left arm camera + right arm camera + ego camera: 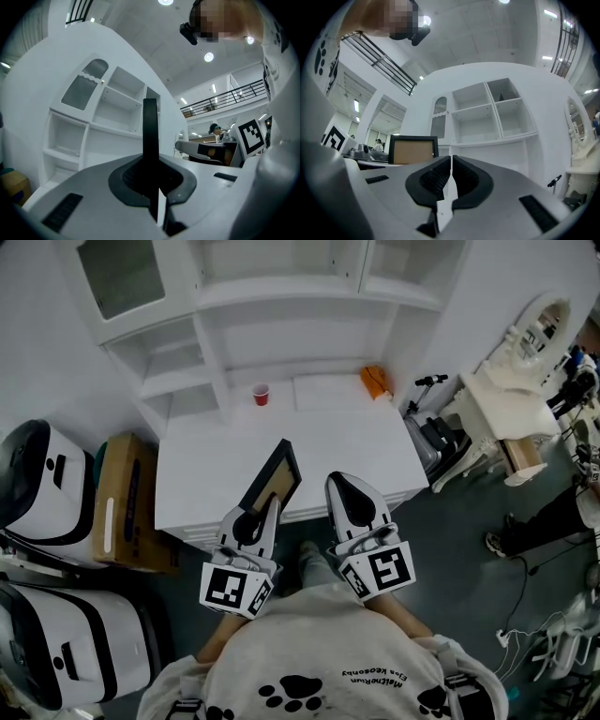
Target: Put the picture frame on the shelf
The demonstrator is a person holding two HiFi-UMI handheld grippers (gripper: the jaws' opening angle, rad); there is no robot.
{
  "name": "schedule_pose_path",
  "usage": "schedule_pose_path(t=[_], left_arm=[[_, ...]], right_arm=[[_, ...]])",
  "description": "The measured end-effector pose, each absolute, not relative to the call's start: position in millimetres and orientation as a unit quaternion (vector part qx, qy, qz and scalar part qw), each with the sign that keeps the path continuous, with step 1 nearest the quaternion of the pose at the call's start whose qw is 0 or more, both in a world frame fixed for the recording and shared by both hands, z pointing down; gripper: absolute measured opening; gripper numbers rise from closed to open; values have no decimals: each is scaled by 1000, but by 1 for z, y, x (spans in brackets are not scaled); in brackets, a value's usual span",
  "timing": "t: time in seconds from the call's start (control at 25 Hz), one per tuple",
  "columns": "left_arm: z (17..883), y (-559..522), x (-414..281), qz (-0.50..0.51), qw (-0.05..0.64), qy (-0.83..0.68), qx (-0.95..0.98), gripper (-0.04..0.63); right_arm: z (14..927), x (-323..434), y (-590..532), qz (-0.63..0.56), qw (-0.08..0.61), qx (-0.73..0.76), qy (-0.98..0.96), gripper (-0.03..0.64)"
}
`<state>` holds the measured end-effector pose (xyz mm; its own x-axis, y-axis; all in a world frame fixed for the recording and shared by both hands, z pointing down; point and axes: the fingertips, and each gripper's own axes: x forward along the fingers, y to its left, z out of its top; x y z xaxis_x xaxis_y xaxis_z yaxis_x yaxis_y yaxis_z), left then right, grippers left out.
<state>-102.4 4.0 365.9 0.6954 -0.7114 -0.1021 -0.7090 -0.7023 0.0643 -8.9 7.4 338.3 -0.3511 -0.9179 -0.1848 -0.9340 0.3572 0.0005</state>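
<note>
**One frame, two grippers, at the table's near edge**

There is one picture frame [274,482], dark-rimmed with a tan panel. It is pinched edge-on between the jaws of the left gripper [269,505] and stands tilted over the near edge of the white table [202,474]. The right gripper [347,486] is just beside it with its jaws pressed together on nothing. Both grippers point roughly level, away from the person and toward the one white shelf [309,296] behind the table. One red cup [261,395] stands by the table's far edge. One orange object [377,382] lies near the far right corner.
</note>
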Motion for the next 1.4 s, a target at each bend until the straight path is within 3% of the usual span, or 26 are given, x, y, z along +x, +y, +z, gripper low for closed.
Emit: schedule_pose_path(t=[1.4], left_arm=[[346,-172,-47,-79,3,-413,907,28]], right_arm=[[315,50,-178,67,105,-534,836,40]])
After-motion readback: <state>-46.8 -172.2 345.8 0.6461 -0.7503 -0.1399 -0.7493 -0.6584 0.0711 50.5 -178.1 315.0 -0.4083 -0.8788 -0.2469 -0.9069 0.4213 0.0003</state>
